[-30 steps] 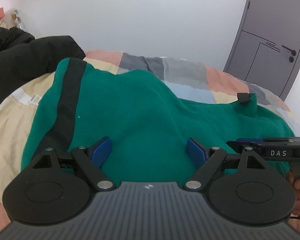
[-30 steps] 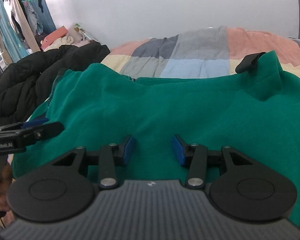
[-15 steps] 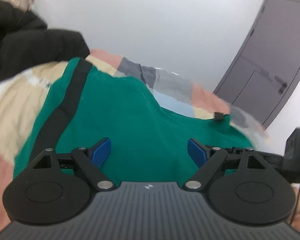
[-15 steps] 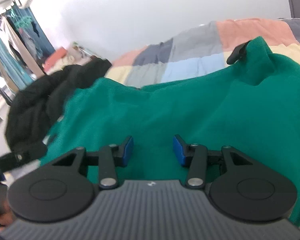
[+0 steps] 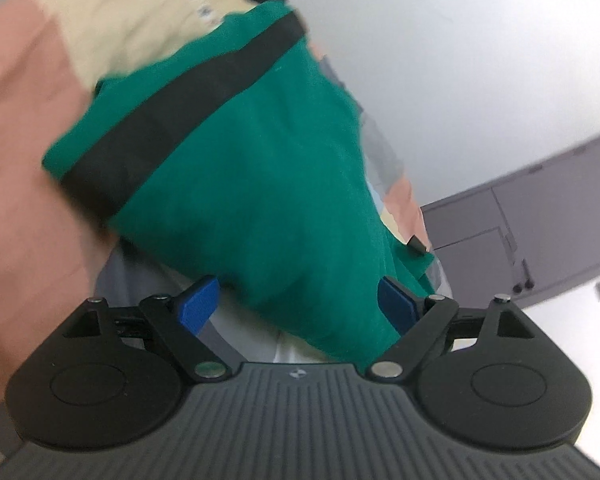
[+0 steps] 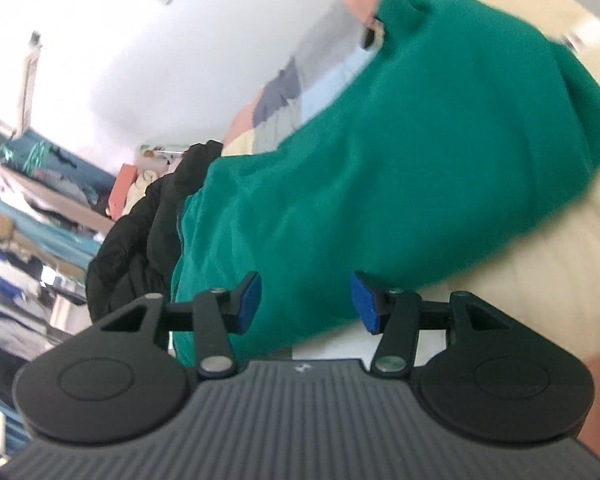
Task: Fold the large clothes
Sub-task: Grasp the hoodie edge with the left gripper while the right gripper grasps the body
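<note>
A large green garment (image 5: 268, 152) with a black band (image 5: 188, 120) lies spread on the bed; it also shows in the right wrist view (image 6: 400, 152). My left gripper (image 5: 298, 306) is open and empty, tilted, with the garment's near edge between its blue pads. My right gripper (image 6: 306, 302) is open and empty, tilted the other way, its pads over the garment's near edge. Both views are motion-blurred. Whether the pads touch the cloth I cannot tell.
The bed has a patchwork cover in pink, cream and grey (image 5: 24, 128). A black padded jacket (image 6: 136, 236) lies at the garment's far side. A grey door (image 5: 532, 232) and white wall stand behind. A clothes rack (image 6: 24, 200) stands at the left.
Both grippers have rolled sharply, the left view tilting one way and the right the other, and dropped toward the garment's near edge. Both stay open. The garment has not moved.
</note>
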